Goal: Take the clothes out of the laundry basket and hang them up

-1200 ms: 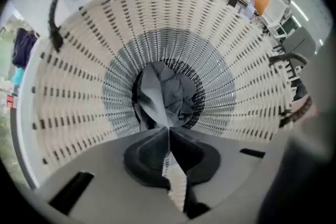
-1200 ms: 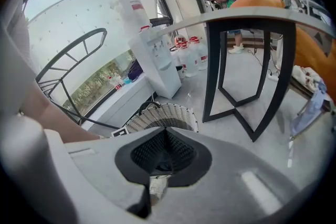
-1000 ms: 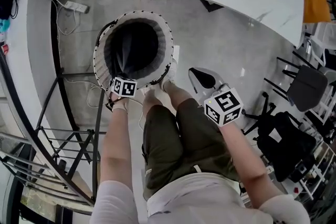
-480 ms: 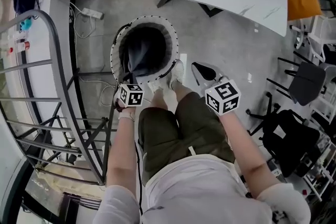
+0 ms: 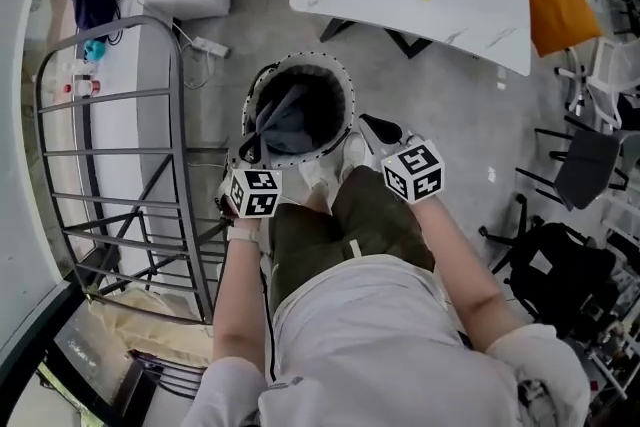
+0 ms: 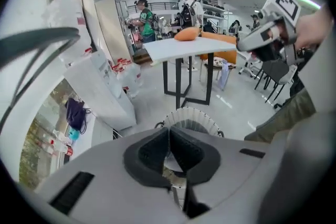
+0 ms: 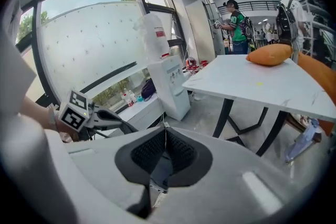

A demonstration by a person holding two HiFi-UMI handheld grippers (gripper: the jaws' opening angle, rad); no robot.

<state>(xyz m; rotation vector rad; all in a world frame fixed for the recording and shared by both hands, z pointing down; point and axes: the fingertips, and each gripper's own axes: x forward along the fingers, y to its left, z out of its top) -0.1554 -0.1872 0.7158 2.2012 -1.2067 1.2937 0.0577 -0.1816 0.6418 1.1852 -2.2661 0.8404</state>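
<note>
Pinching the limp, light grey garment's point(image 5: 290, 120) edge in the left tool point(image 6: 169, 144), we are trailing it from the laundry basket point(image 5: 349, 100); the empty right tool point(image 7: 165, 152), closed, could be taking a shoulder.

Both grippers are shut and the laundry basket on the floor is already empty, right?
Not quite. The laundry basket is not empty: the head view shows grey clothes lying inside it. The rest holds: the left gripper and the right gripper are both shut, as their own views show.
</note>
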